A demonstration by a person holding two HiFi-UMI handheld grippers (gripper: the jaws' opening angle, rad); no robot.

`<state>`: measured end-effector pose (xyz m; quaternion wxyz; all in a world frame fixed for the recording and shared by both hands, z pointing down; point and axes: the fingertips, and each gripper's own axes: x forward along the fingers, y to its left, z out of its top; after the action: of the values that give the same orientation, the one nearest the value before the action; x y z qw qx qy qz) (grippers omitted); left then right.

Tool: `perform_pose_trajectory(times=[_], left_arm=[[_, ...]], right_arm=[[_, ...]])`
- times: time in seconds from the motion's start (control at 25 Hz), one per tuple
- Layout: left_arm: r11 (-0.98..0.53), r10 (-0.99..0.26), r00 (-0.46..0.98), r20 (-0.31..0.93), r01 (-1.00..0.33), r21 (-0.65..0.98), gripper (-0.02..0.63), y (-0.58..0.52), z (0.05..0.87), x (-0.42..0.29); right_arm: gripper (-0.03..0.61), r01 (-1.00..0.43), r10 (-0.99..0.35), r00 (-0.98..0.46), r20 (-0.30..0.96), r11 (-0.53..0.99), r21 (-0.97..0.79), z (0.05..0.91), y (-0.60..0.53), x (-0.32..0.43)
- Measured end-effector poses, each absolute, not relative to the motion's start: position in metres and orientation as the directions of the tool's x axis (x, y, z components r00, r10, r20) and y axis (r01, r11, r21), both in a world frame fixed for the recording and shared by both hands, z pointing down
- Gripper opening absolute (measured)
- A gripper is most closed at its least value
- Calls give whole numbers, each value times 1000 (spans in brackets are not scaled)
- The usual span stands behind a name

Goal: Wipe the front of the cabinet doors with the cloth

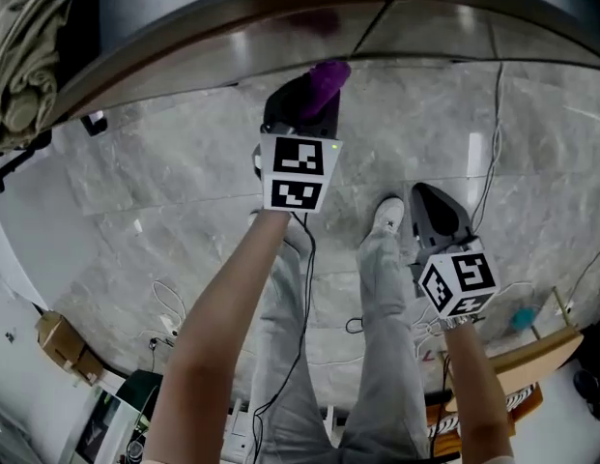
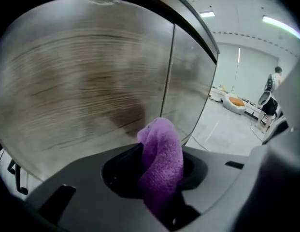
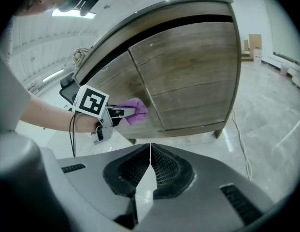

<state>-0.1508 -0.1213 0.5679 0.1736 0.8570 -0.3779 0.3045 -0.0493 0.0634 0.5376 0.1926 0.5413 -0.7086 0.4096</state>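
The left gripper has its fingers clamped on a bunched purple cloth. The cloth's tip rises at frame centre before the wooden cabinet doors, near their seam. So little cloth protrudes that pressing in could scrape the hard fingers on the wood, or dragging could pull the cloth loose. The right gripper, fingers together and empty, hangs well apart. Blur smears the door, so I cannot tell whether the cloth touches it. In the head view the cabinet's top hides the door fronts.
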Motion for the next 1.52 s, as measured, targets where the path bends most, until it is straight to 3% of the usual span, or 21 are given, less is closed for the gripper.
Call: perform_pose_trajectory(times=[0.2, 0.4, 1.04, 1.32, 1.52], left_arm=[[-656, -536, 529, 658, -751, 69, 120, -138, 587, -111], [-621, -550, 501, 668, -780, 75, 120, -149, 589, -133], [-577, -563, 361, 744, -815, -41, 120, -173, 606, -386], [-491, -590, 270, 761, -868, -72, 120, -176, 616, -465], [-462, -578, 237, 781, -884, -73, 120, -157, 620, -467]], right_arm=[[28, -933, -638, -226, 736, -74, -351, 557, 74, 16], [28, -936, -644, -195, 739, -102, -336, 560, 73, 24], [28, -914, -632, -357, 688, 82, -398, 569, 4, -187], [28, -906, -631, -385, 673, 121, -404, 575, -16, -231], [28, -898, -615, -413, 672, 151, -414, 571, -8, -228]])
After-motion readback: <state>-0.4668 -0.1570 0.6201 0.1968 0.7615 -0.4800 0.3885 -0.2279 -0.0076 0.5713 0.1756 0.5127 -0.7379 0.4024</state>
